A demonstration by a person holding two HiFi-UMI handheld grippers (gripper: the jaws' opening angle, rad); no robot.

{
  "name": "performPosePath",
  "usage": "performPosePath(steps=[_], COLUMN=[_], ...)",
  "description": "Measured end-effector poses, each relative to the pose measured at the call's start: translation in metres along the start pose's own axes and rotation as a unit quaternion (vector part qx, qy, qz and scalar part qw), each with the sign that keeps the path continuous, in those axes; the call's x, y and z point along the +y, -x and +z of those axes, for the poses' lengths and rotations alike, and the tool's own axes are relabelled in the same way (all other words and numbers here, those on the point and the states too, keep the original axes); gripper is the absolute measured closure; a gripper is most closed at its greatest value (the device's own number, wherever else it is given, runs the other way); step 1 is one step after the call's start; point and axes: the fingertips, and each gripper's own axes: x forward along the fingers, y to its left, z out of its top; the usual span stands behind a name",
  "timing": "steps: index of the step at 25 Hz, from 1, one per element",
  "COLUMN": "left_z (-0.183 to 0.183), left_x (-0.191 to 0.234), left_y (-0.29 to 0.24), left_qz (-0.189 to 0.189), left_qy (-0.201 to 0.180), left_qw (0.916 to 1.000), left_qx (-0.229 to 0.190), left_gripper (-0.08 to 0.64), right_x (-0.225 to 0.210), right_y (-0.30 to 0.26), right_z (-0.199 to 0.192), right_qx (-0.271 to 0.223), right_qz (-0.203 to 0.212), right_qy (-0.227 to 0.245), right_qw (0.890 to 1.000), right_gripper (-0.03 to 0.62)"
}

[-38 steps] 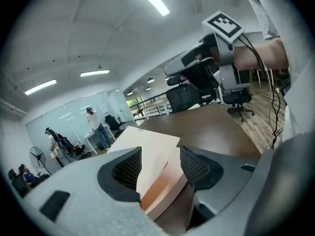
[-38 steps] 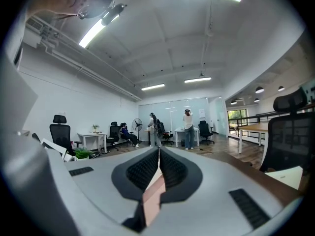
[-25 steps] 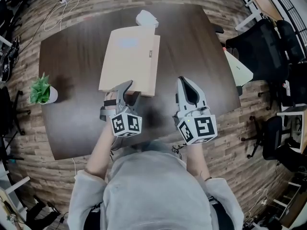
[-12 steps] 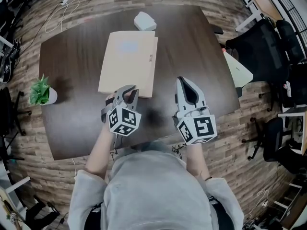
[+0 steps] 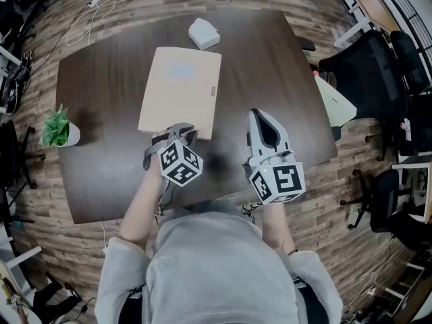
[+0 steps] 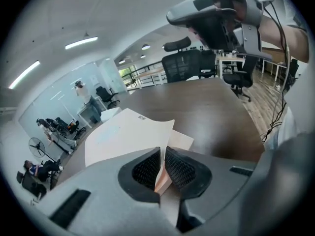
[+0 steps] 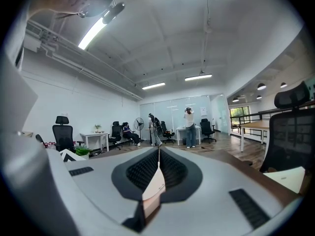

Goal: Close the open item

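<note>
A beige folder (image 5: 179,90) lies on the dark table (image 5: 270,52). In the left gripper view its pale cover (image 6: 123,134) is raised a little at the near corner, with a beige page (image 6: 183,140) showing under it. My left gripper (image 5: 179,131) is at the folder's near edge. Its jaws have just been closing, and the left gripper (image 6: 161,163) is now shut on that lifted cover corner. My right gripper (image 5: 262,117) hovers over bare table to the folder's right. The right gripper (image 7: 158,166) is shut with nothing in it and points level into the room.
A small white box (image 5: 204,32) sits behind the folder. A potted plant (image 5: 59,128) stands near the table's left edge. Black office chairs (image 5: 368,59) and a white panel (image 5: 335,96) are beyond the table's right edge.
The left gripper's jaws went from wide open to shut at the folder's near edge, and it tipped downward. The raised cover has come down nearly flat. The right gripper stayed still.
</note>
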Motion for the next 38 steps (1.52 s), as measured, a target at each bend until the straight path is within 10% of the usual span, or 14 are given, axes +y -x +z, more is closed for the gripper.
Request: performPosePath(steps=[8, 14, 22, 26, 29, 35, 38], left_z=[-0.013, -0.011, -0.009, -0.007, -0.011, -0.014, -0.013], left_x=[-0.018, -0.017, -0.021, -0.005, 0.009, 0.005, 0.002], left_y=[-0.017, -0.016, -0.014, -0.014, -0.017, -0.026, -0.029], left_qz=[-0.046, -0.071, -0.145, -0.169, -0.145, -0.084, -0.065], left_qy=[-0.110, -0.096, 0.043, 0.215, 0.275, 0.155, 0.093], left_qw=[0.9883, 0.9891, 0.9881, 0.9618, 0.9503, 0.9809, 0.9822], left_qx=[0.095, 0.085, 0.026, -0.014, -0.012, 0.081, 0.150], left_gripper=[0.526, 0.499, 0.426, 0.437, 0.545, 0.549, 0.551], right_x=[-0.008, -0.008, -0.009, -0.011, -0.013, -0.011, -0.008], right_y=[-0.002, -0.008, -0.011, -0.015, -0.018, -0.026, -0.028], right_z=[0.000, 0.003, 0.006, 0.007, 0.007, 0.008, 0.009], right_qx=[-0.004, -0.009, -0.008, -0.009, -0.009, -0.010, -0.011], right_qz=[0.003, 0.010, 0.014, 0.016, 0.018, 0.025, 0.031], right_qy=[-0.007, -0.008, -0.007, -0.006, -0.004, -0.006, -0.006], right_qw=[1.000, 1.000, 1.000, 1.000, 1.000, 1.000, 0.999], right_gripper=[0.578, 0.578, 0.578, 0.578, 0.578, 0.578, 0.578])
